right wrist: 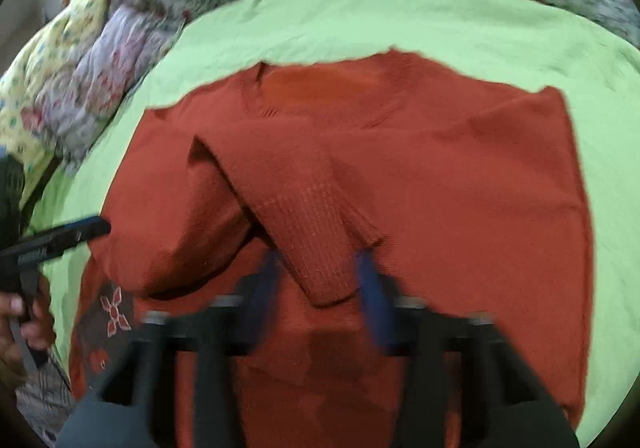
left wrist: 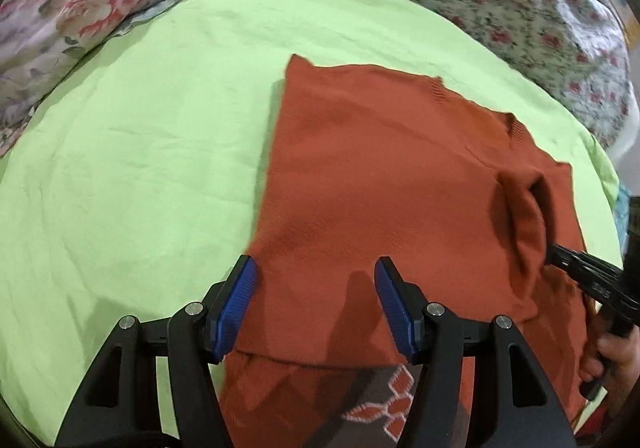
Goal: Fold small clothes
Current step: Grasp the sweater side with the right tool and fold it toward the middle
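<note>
A rust-orange knitted sweater (left wrist: 380, 175) lies flat on a light green sheet (left wrist: 140, 147); it also shows in the right wrist view (right wrist: 440, 183). One sleeve (right wrist: 304, 215) is folded across the body, its ribbed cuff lying between my right gripper's fingers. My right gripper (right wrist: 316, 272) is open, blurred, just above the cuff. My left gripper (left wrist: 316, 268) is open and empty over the sweater's left edge. The right gripper also shows in the left wrist view (left wrist: 560, 252), at the sleeve fold. The left gripper shows at the left edge of the right wrist view (right wrist: 96, 226).
Floral quilts (left wrist: 80, 7) are piled at the far left and a floral cover (left wrist: 520, 7) runs along the back of the bed. A brown patterned patch (left wrist: 384, 404) shows at the sweater's near hem. Bare green sheet lies to the left (right wrist: 440, 19).
</note>
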`<state>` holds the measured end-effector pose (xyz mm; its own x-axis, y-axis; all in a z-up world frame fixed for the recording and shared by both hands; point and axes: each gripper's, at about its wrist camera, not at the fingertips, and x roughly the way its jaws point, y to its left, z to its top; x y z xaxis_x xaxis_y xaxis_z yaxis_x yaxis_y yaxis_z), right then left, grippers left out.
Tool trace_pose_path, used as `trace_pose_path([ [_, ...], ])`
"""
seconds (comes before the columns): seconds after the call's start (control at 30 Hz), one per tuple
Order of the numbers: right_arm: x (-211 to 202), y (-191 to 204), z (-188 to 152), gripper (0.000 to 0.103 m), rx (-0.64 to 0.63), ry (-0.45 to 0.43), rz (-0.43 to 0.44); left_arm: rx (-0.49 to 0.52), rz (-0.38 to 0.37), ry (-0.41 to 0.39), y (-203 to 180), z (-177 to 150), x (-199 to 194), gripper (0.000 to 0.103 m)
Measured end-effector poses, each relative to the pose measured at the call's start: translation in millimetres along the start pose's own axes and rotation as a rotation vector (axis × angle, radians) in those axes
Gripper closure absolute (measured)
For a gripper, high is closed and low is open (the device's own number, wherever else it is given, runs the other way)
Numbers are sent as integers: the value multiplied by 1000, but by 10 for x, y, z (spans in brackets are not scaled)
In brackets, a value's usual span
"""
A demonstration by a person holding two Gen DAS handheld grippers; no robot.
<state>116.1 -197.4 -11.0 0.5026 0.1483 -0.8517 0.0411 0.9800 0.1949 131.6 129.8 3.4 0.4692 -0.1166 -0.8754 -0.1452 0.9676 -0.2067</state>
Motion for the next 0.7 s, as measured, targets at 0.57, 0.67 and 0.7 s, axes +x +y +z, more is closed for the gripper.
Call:
trace_pose_path([
  [0.57,-616,-1199,258,95,326,74,6,11,17,42,-66,45,144,41],
  [0.67,-589,-1268,139,95,449,133,124,-10,-4,47,-19,65,135,41],
  [0.7,-642,-1313,128,95,514,135,224,-12,-6,47,-15,72,139,41],
])
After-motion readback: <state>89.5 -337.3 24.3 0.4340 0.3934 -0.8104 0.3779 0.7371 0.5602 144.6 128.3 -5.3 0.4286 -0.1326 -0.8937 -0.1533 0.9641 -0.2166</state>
